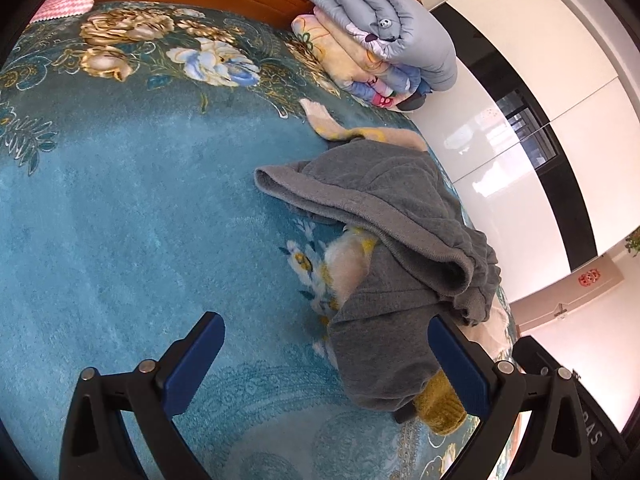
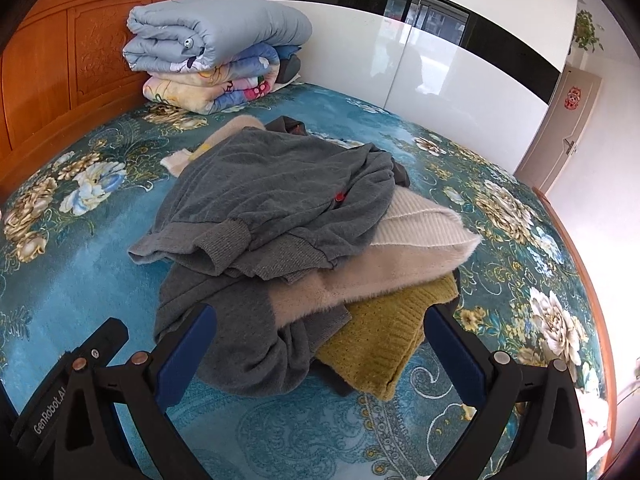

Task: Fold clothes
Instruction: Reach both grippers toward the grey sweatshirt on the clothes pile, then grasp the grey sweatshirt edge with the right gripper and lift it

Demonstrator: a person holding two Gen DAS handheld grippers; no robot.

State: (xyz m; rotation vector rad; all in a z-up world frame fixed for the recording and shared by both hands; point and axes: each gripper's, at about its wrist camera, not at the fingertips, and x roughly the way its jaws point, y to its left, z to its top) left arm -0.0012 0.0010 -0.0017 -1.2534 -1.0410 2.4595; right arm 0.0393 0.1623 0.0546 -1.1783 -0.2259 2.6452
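Observation:
A pile of clothes lies on the blue floral bedspread (image 2: 80,272). On top is a grey sweater (image 2: 272,196), over a cream ribbed sweater (image 2: 416,216), a beige fuzzy garment (image 2: 360,276) and a mustard knit sweater (image 2: 380,340). The left wrist view shows the grey sweater (image 1: 384,208) and the mustard cuff (image 1: 440,408) from the side. My left gripper (image 1: 326,364) is open, hovering over the bedspread (image 1: 120,220) at the pile's left edge. My right gripper (image 2: 320,356) is open, its fingers on either side of the pile's near edge. Neither holds anything.
Folded quilts (image 2: 216,52) are stacked at the wooden headboard (image 2: 52,64); they also show in the left wrist view (image 1: 376,36). A white and black wardrobe (image 2: 460,68) runs along the far side of the bed. A pink pillow (image 1: 68,0) lies by the headboard.

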